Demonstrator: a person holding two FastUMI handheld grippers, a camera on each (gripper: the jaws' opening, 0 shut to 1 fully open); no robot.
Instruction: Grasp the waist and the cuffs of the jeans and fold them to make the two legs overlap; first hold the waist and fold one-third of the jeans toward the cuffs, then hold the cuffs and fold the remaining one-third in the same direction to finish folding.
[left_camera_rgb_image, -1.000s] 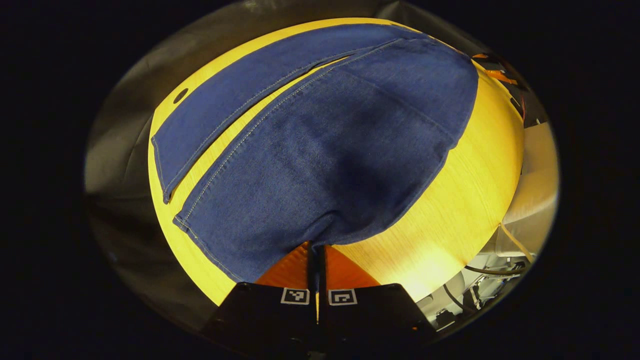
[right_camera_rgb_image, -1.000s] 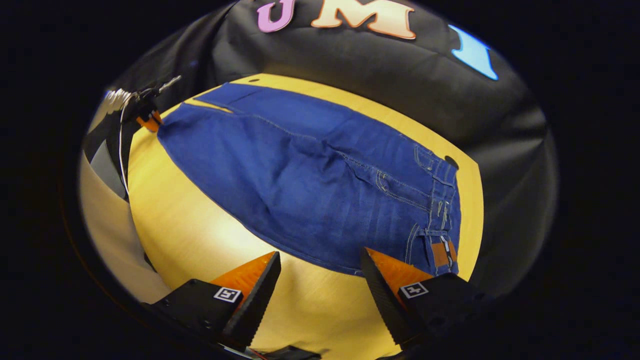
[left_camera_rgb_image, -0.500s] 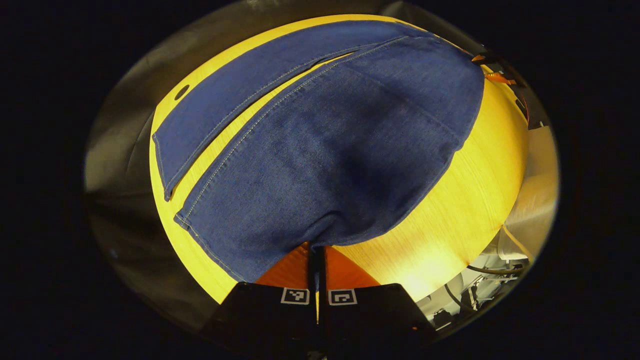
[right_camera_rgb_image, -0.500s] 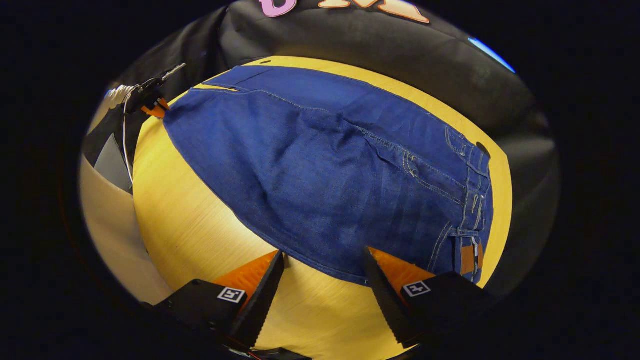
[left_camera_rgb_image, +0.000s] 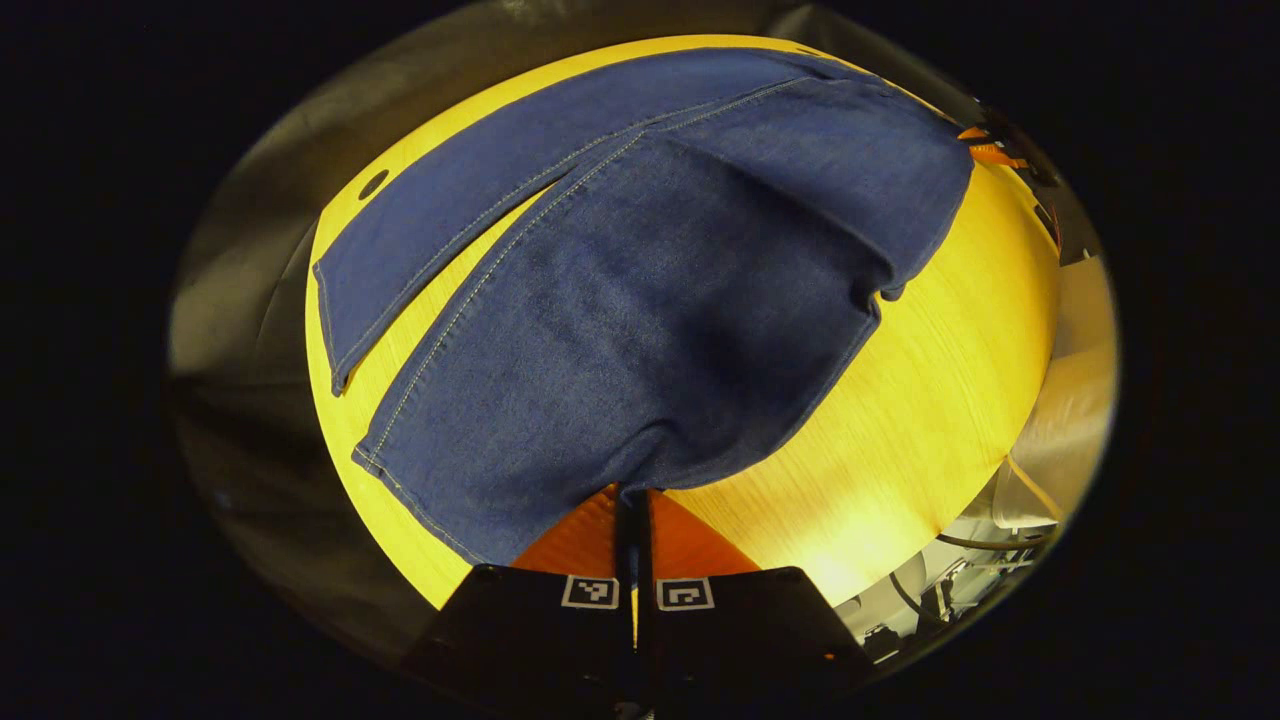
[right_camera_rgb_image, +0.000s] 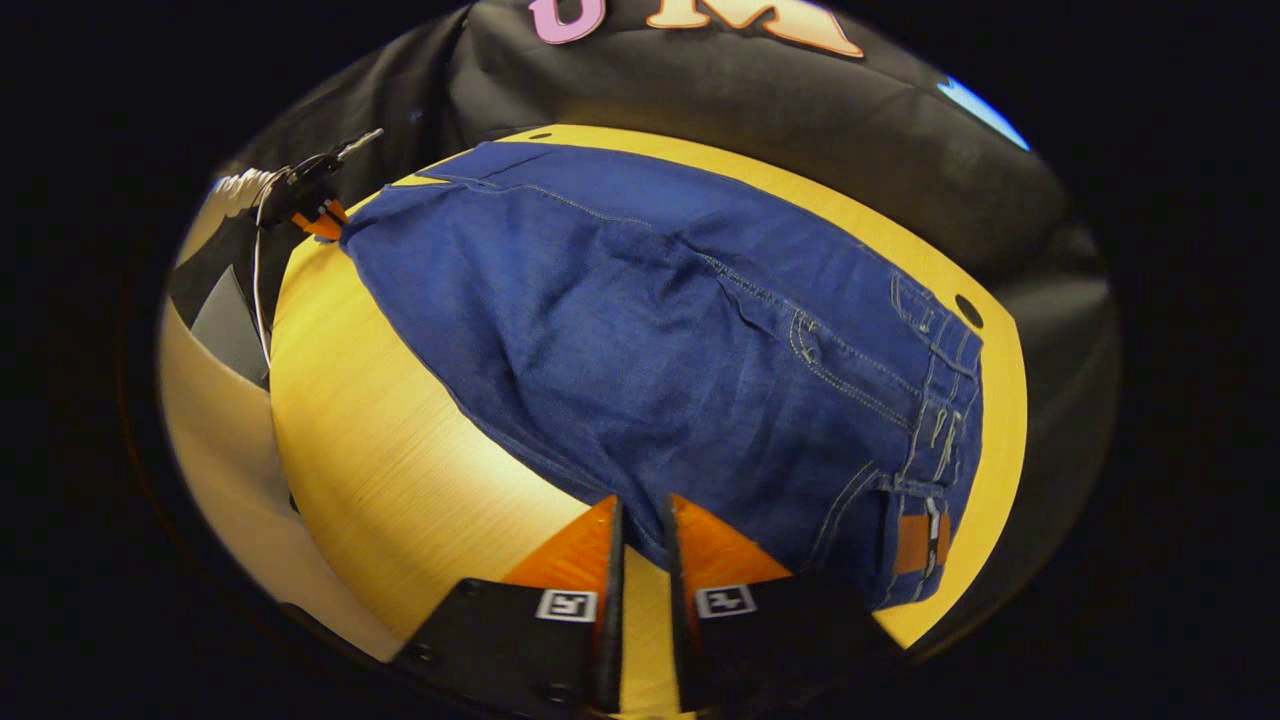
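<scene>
Blue jeans (left_camera_rgb_image: 640, 300) lie spread on the yellow wooden table (left_camera_rgb_image: 930, 400). In the left gripper view my left gripper (left_camera_rgb_image: 633, 497) is shut on the near leg's cuff edge, and the far leg (left_camera_rgb_image: 450, 205) lies flat beyond a narrow gap. In the right gripper view the waist (right_camera_rgb_image: 935, 420) with its brown patch (right_camera_rgb_image: 915, 542) is at the right. My right gripper (right_camera_rgb_image: 642, 522) has its fingers drawn close on the jeans' (right_camera_rgb_image: 650, 340) near edge beside the waist, with cloth between them. The left gripper (right_camera_rgb_image: 312, 205) shows far off at the cuff end.
A black cloth wall (right_camera_rgb_image: 760, 110) hangs behind the table. A small round hole (right_camera_rgb_image: 967, 311) sits in the tabletop near the waist. Pale equipment and cables (left_camera_rgb_image: 1000, 530) lie past the table's edge in the left gripper view.
My right gripper moved in and closed from wide open onto the jeans' near edge. That edge now puckers in the left gripper view. The left gripper keeps its hold.
</scene>
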